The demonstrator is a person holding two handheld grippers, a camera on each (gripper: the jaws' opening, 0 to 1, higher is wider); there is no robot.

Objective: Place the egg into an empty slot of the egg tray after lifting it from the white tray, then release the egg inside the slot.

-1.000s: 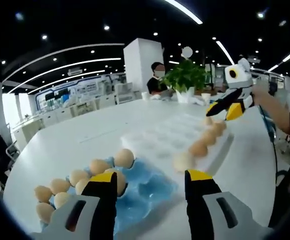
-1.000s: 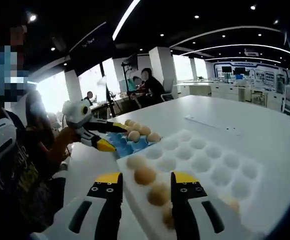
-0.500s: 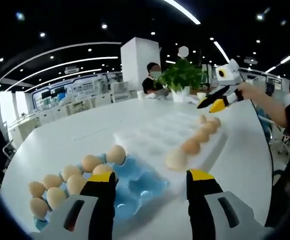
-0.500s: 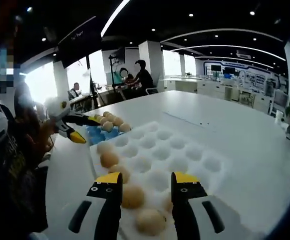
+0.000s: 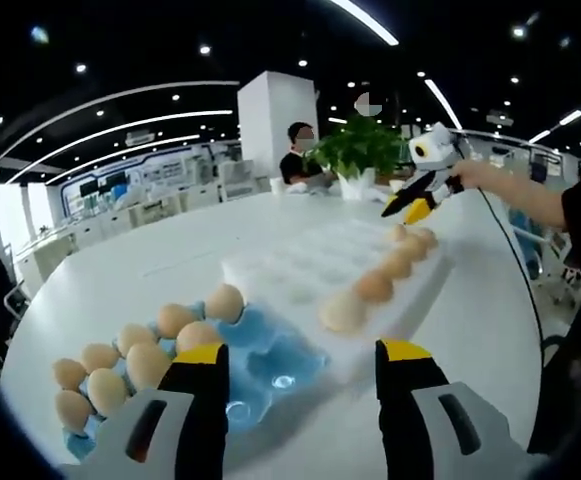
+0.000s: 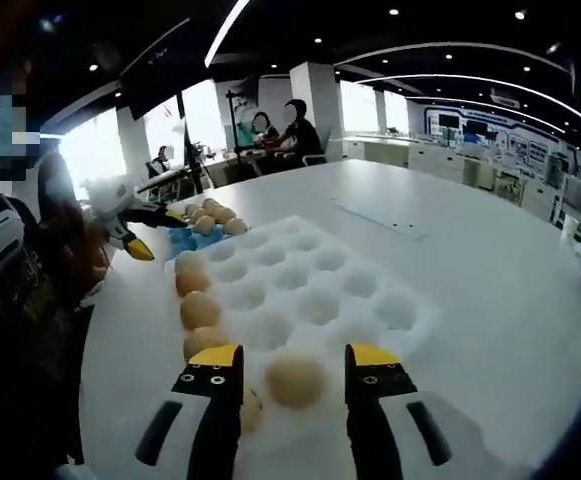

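The blue egg tray lies just ahead of my left gripper, which is open with nothing between its jaws. Several brown eggs fill the blue tray's left side, and its near-right slots are bare. Beyond it sits the white tray with a row of eggs along its right edge. My right gripper hovers at that tray's far end. In the right gripper view, my right gripper is open low over the white tray, with one egg resting between its jaws. The left gripper shows by the blue tray.
Both trays lie on a large round white table. A potted plant stands at its far side, with seated people behind it. The person holding the grippers stands at the table's edge.
My right gripper has moved along the white tray's egg row and dropped lower, so one egg now lies between its open jaws. The left gripper has barely shifted over the blue tray.
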